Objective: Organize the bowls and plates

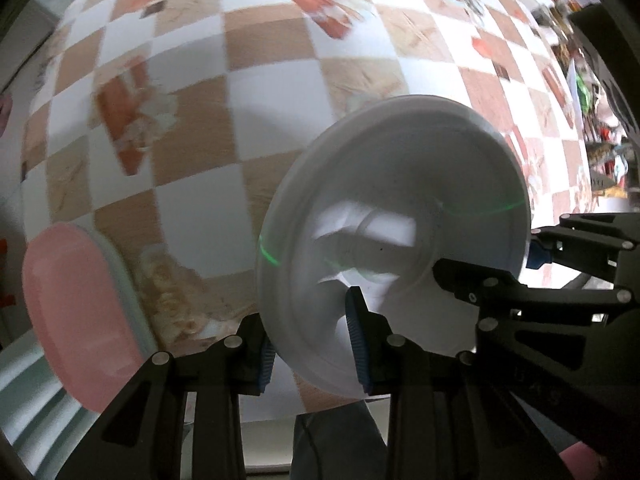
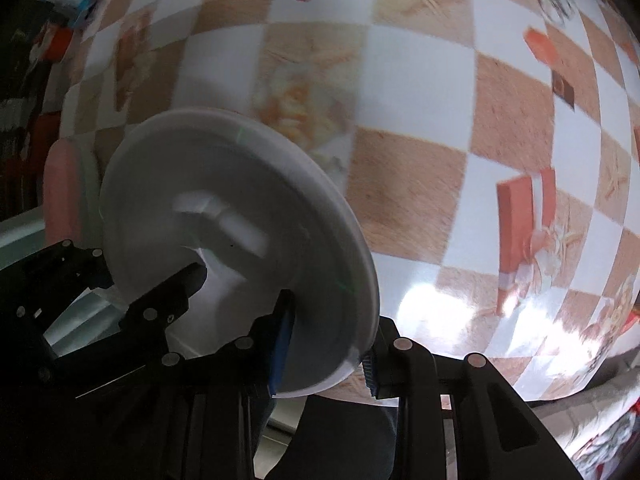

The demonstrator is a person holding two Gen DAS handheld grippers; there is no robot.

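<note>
A white plate (image 1: 400,216) is held up off the checkered tablecloth (image 1: 192,80), gripped on two sides of its rim. My left gripper (image 1: 312,344) is shut on its near rim. My right gripper (image 1: 488,256) clamps the rim on the plate's right side in the left wrist view. In the right wrist view the same white plate (image 2: 240,216) sits in my right gripper (image 2: 326,354), and my left gripper (image 2: 152,284) holds its lower left rim. A pink plate (image 1: 76,316) lies on another plate at the table's left edge.
The pink plate (image 2: 60,188) rests on a pale green plate (image 1: 128,292). Cluttered shelves (image 1: 592,80) stand beyond the table's far right. A cloth-covered surface (image 2: 612,432) lies below the table edge at the right.
</note>
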